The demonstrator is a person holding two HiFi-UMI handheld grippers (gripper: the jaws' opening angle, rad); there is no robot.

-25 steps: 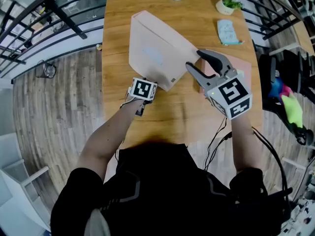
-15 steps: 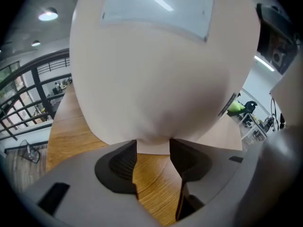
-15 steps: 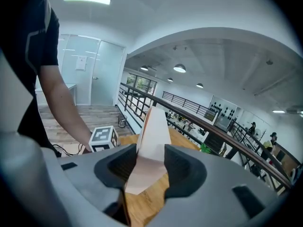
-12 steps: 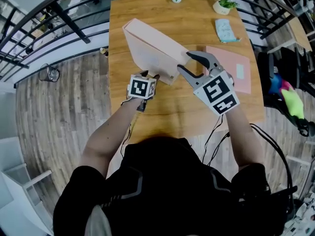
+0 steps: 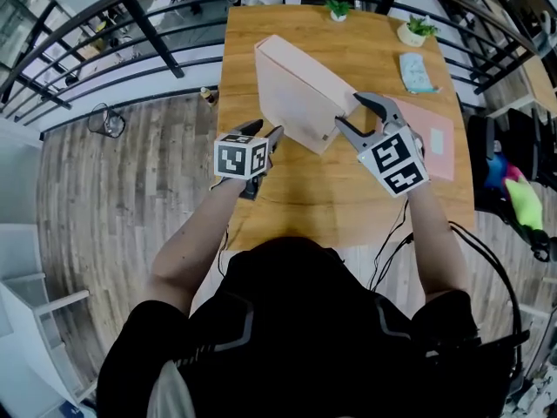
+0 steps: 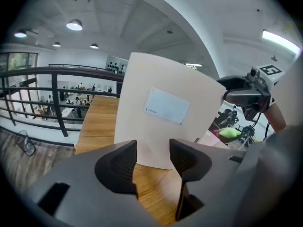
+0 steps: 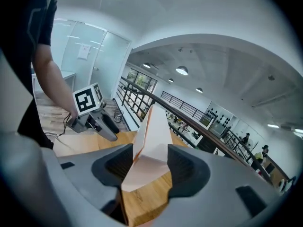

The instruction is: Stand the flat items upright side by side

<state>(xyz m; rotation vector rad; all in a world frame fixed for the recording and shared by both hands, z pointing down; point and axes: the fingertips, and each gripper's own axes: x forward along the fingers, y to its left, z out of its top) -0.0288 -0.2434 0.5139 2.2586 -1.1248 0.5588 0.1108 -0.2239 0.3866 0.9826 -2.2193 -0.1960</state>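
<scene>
Potted plants (image 5: 419, 27) on wooden table (image 5: 339, 203)

I see one pale pink folder (image 5: 300, 94) standing on its lower edge near the middle of the desk (image 5: 348, 194), a pale rectangular label (image 6: 166, 106) on its broad face. A second pink folder (image 5: 440, 118) lies flat on the desk to its right, near the edge, carrying a small white label (image 5: 438, 144).

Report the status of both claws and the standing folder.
Left claw open, empty. Right claw just opening, edge of upright folder between its jaws. Second folder lies flat on table. Nothing in the way.
</scene>
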